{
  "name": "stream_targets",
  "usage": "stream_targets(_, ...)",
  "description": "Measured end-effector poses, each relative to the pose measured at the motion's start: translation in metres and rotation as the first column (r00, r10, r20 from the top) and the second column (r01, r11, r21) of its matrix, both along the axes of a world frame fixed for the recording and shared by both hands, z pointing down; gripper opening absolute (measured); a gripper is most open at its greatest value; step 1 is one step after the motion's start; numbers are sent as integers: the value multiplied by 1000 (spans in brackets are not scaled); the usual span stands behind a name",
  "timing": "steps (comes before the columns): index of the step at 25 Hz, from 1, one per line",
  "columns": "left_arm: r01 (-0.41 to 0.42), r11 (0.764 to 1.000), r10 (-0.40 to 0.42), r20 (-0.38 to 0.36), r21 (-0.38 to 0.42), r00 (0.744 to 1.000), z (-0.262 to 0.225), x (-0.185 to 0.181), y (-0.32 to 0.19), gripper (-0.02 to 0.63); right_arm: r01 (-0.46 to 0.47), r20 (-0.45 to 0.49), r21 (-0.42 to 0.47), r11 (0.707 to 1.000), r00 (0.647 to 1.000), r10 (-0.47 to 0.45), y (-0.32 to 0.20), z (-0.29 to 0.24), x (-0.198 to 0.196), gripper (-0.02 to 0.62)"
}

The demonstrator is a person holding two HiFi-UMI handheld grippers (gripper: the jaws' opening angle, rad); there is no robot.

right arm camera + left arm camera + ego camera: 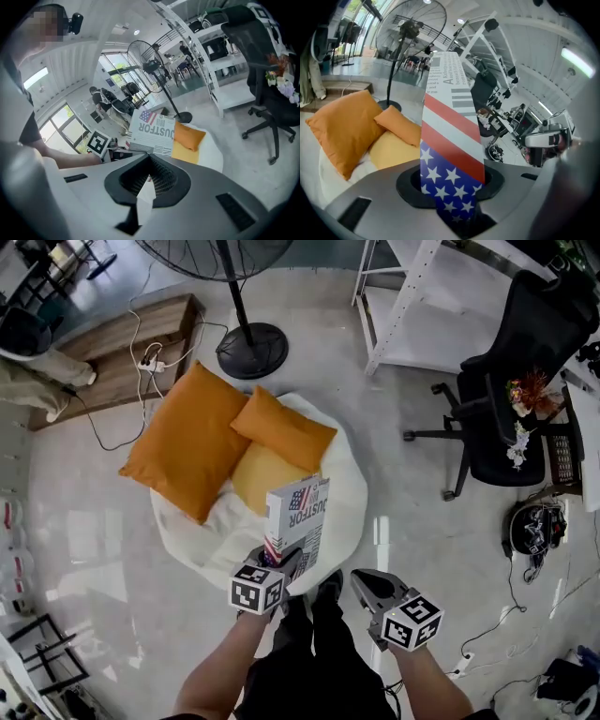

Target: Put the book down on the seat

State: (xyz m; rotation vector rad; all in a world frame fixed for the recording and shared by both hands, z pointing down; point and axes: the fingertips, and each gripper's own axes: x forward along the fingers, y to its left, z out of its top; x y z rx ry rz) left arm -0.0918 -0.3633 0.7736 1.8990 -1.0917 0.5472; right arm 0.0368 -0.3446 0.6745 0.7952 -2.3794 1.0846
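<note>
While the book [298, 514] stands upright over the near edge of the white seat [349, 486], the left gripper [281, 563] is clamped on its lower end, jaws held part-way apart by its thickness. The right gripper [367, 585] hangs beside it, jaws together, nothing held. Judged stiff, fairly light, with a glossy and possibly slippery cover; a low, deep grip should limit tipping. Orange cushions [192, 442] occupy the seat's far side
</note>
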Motion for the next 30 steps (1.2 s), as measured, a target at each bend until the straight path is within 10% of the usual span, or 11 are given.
stream_targets(13, -56, 974, 38, -82, -221, 996, 205, 53, -36, 160, 14, 41, -124, 992, 999, -9, -22, 162, -2, 15)
stream_targets(30, -177, 926, 125, -170, -333, 978, 297, 87, -65, 189, -64, 65, -171, 983, 995, 76, -11, 223, 28, 15)
